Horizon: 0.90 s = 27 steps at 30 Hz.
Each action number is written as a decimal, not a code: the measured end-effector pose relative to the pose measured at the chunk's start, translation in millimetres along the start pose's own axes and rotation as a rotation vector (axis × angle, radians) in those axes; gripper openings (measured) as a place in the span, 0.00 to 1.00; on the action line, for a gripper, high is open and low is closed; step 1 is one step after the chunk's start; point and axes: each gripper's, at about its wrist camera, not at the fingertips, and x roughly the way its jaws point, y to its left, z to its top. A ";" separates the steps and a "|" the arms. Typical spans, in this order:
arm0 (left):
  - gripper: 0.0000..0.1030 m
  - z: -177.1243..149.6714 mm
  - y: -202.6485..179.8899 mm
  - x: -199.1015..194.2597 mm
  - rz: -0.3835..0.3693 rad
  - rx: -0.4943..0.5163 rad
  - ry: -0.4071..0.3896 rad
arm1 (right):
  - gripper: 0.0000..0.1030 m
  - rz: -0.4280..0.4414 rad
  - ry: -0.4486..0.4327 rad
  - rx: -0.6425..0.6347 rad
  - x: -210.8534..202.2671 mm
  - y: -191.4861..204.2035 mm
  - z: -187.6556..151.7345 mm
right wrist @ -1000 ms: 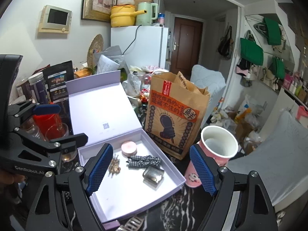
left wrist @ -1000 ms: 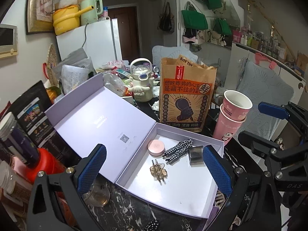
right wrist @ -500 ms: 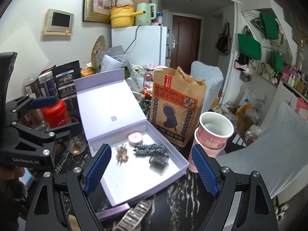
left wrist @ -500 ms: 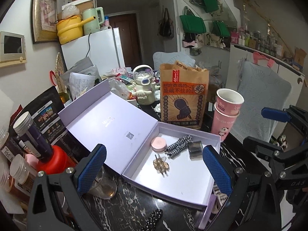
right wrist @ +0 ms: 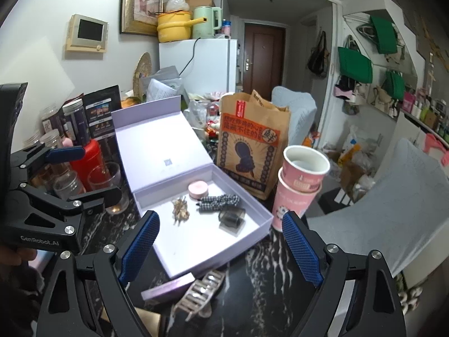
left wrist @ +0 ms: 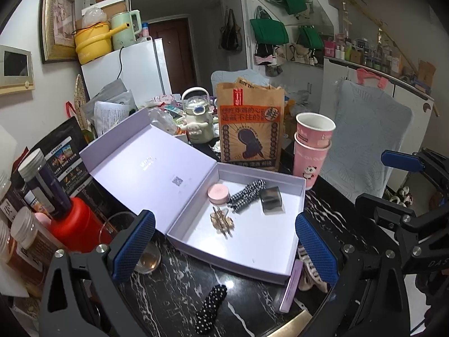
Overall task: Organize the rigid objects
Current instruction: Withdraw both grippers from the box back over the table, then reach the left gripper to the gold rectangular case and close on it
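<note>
I see the lilac box (left wrist: 252, 241) lying open on the black marble desk (left wrist: 174, 289), w/ pink round tin (left wrist: 218, 193), checked hair tie (left wrist: 247, 195), gold clip (left wrist: 222, 221) & dark square clip (left wrist: 270, 199) inside. Beige claw clip (right wrist: 200, 292) and polka-dot clip (left wrist: 212, 307) lie on the desk near its front edge, outside the box. My left tongs (left wrist: 224, 248) & right tongs (right wrist: 221, 248) both gape wide, holding nothing, above that front edge.
</note>
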 end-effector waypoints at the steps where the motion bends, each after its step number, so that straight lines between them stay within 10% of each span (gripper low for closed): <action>1: 0.99 -3.7 -0.8 -0.1 -0.011 0.001 0.009 | 0.87 0.002 0.003 0.003 -1.4 0.6 -2.7; 27: 0.99 -91.6 -3.8 -15.8 -0.139 -0.017 0.118 | 0.87 0.065 0.092 0.100 -18.5 9.9 -102.3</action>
